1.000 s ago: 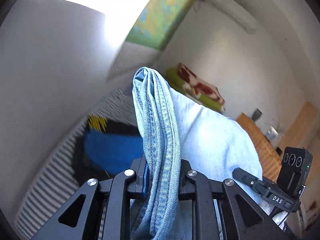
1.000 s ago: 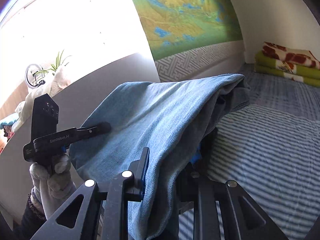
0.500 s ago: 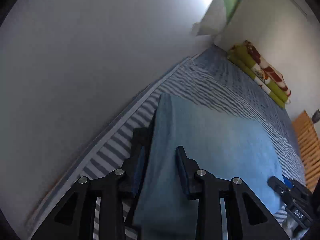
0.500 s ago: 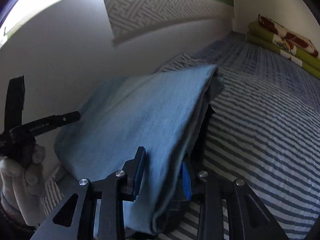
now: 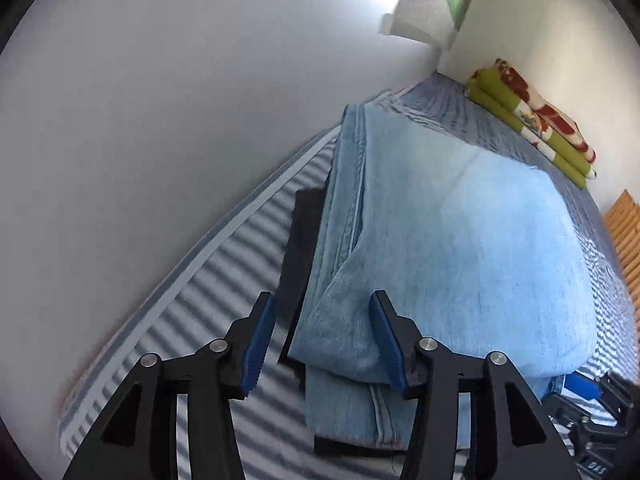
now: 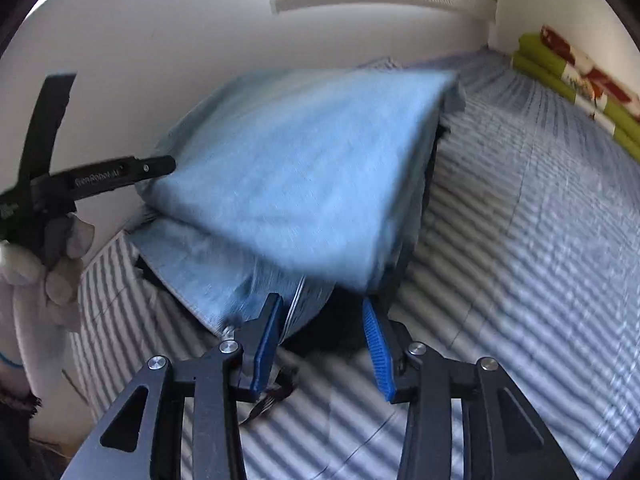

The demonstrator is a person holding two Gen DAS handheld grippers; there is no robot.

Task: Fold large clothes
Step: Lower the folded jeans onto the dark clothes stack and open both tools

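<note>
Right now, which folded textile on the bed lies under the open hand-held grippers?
The light blue jeans, plain denim beside the wall. The green-and-red patterned blanket lies apart, at the bed's far end.

We see light blue jeans (image 5: 460, 240) folded into a thick stack, seams along one edge, lying flat on the striped bedsheet (image 6: 520, 260) near the wall.

jeans (image 5: 460, 240): matt denim, stitched seams | bedsheet (image 6: 520, 240): striped woven cloth | claw pads (image 5: 260, 340): ribbed plastic
</note>
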